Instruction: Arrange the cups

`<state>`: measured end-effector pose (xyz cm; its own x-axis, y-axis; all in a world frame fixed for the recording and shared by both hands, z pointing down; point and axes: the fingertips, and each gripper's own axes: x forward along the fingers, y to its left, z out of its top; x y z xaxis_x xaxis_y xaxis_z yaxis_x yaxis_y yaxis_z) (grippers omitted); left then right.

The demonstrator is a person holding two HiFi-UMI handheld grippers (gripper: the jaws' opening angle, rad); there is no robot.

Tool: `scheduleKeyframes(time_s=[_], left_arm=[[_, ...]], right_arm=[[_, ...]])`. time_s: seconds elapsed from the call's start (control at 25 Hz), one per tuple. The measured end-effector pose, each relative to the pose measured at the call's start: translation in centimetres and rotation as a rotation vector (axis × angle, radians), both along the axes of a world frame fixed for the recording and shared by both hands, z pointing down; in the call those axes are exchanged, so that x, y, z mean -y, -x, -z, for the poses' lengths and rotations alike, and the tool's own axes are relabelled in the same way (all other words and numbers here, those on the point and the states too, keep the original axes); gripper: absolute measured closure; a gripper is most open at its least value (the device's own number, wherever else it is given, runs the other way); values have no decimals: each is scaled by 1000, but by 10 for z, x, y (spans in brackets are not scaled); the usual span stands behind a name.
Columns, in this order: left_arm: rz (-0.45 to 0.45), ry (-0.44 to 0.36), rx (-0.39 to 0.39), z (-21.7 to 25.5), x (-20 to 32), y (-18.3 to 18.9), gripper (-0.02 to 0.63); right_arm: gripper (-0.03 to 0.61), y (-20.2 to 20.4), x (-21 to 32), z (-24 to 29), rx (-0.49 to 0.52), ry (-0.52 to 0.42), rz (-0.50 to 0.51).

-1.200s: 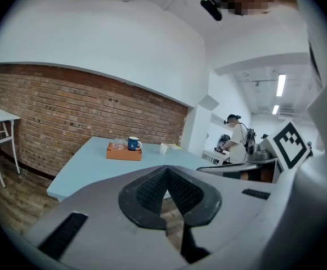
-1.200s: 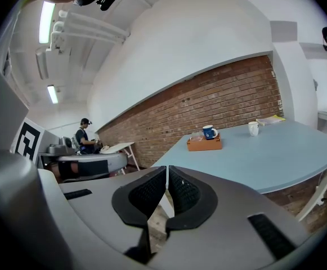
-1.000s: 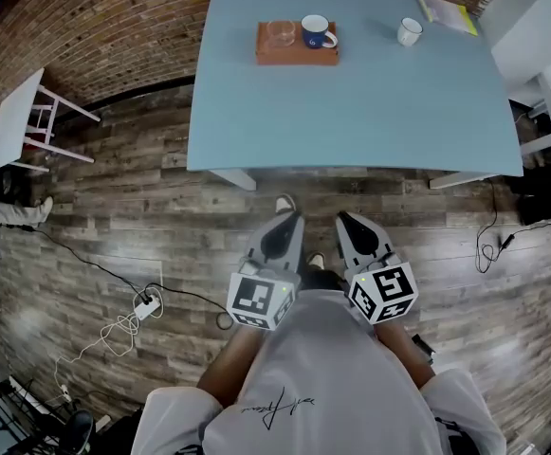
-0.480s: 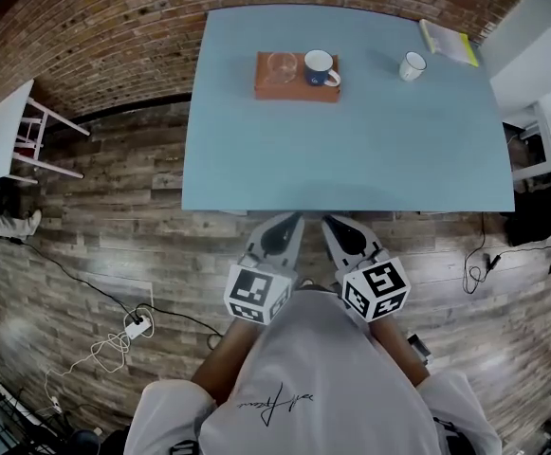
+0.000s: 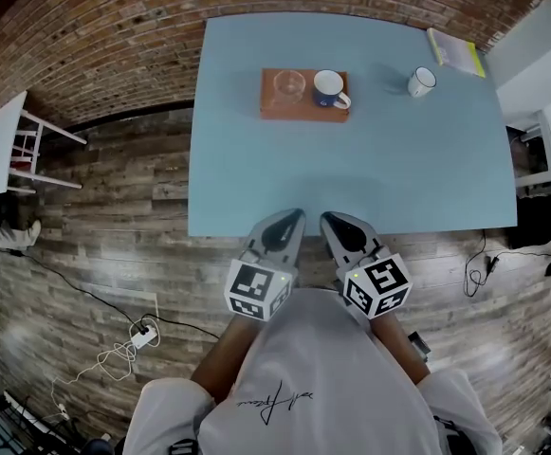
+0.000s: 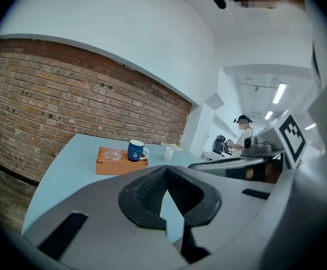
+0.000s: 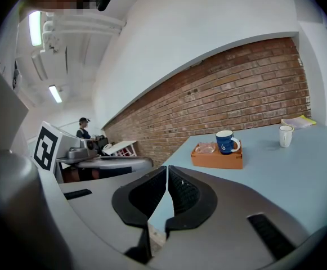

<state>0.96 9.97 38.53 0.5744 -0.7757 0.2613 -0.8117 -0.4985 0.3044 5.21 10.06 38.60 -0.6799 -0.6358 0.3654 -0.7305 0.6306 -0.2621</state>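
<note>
On the light blue table (image 5: 351,169) an orange tray (image 5: 303,107) holds a clear glass cup (image 5: 287,84) and a blue mug (image 5: 330,88). A white mug (image 5: 420,81) stands alone to the right of the tray. My left gripper (image 5: 294,214) and right gripper (image 5: 325,218) hover side by side at the table's near edge, both shut and empty. The left gripper view shows the tray (image 6: 118,161), the blue mug (image 6: 135,150) and the white mug (image 6: 169,153) far ahead. From the right gripper view the blue mug (image 7: 225,141) and the white mug (image 7: 286,135) are also far off.
A yellow-green booklet (image 5: 456,51) lies at the table's far right corner. A brick wall (image 5: 114,27) runs behind the table. A white chair (image 5: 14,145) stands on the wooden floor at the left, with cables (image 5: 123,349) near my feet. A person (image 6: 243,131) stands in the distance.
Both grippers have come forward from over the floor to the table's near edge. The table and cups now sit closer in the head view. Jaws stayed shut.
</note>
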Motion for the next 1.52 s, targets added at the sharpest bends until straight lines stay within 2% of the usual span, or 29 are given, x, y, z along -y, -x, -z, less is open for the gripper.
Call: scheduleKeyframes(time_s=[0.16, 0.44, 0.68, 0.96, 1.08, 1.24, 1.52], left_arm=[[-12, -12, -8, 2, 24, 11, 606], [-60, 2, -65, 3, 54, 25, 606], [-23, -41, -73, 9, 70, 29, 606], [-59, 8, -154, 2, 73, 21, 606], [-73, -10, -133, 5, 82, 15, 606], [-48, -24, -131, 10, 100, 16, 606], [-37, 2, -142, 5, 120, 16, 606]], right_arm=[[557, 11, 25, 1, -5, -8, -26], [557, 19, 61, 7, -32, -42, -79], [557, 10, 68, 6, -27, -48, -98], [555, 10, 79, 2, -45, -37, -81], [557, 8, 90, 8, -31, -49, -54], [555, 3, 110, 13, -38, -80, -23], [555, -6, 144, 9, -97, -141, 27]])
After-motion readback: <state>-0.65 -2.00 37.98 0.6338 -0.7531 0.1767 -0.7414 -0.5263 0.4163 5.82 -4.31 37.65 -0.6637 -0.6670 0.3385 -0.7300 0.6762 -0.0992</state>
